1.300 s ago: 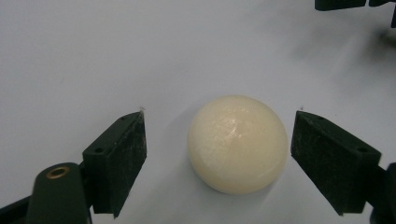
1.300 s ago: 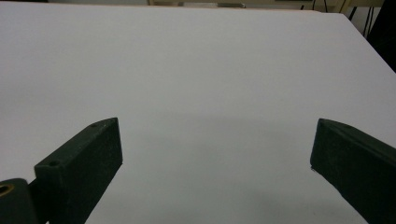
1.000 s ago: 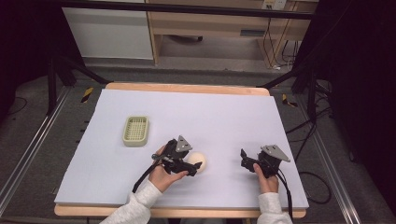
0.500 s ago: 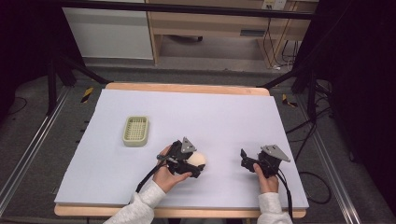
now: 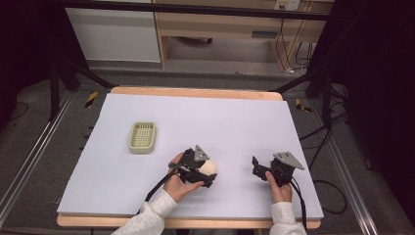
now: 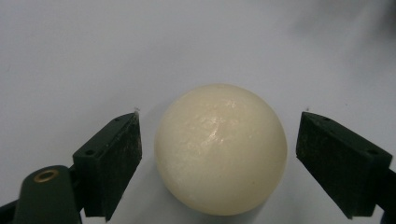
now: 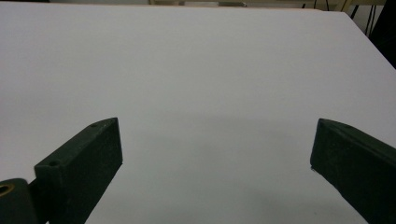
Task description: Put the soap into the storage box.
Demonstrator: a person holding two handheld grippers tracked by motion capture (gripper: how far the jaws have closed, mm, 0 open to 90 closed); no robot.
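A cream-coloured ball [image 6: 220, 148] rests on the pale mat, seen close up in the left gripper view. It sits between the two jaws of my left gripper [image 6: 218, 156], which is open, with a gap on each side of the ball. From above, the ball [image 5: 209, 168] peeks out beside the left gripper [image 5: 208, 175] near the front middle of the mat. My right gripper [image 5: 255, 166] is held over the mat at the front right, open, with nothing between its jaws [image 7: 217, 158].
A small pale green slatted basket [image 5: 142, 136] stands on the mat to the left of centre. The mat [image 5: 215, 117] covers a wooden table [image 5: 195, 92]; a dark floor, frame legs and cables surround it.
My left gripper has moved right and forward, bringing its open jaws around the ball. The right gripper has stayed in place.
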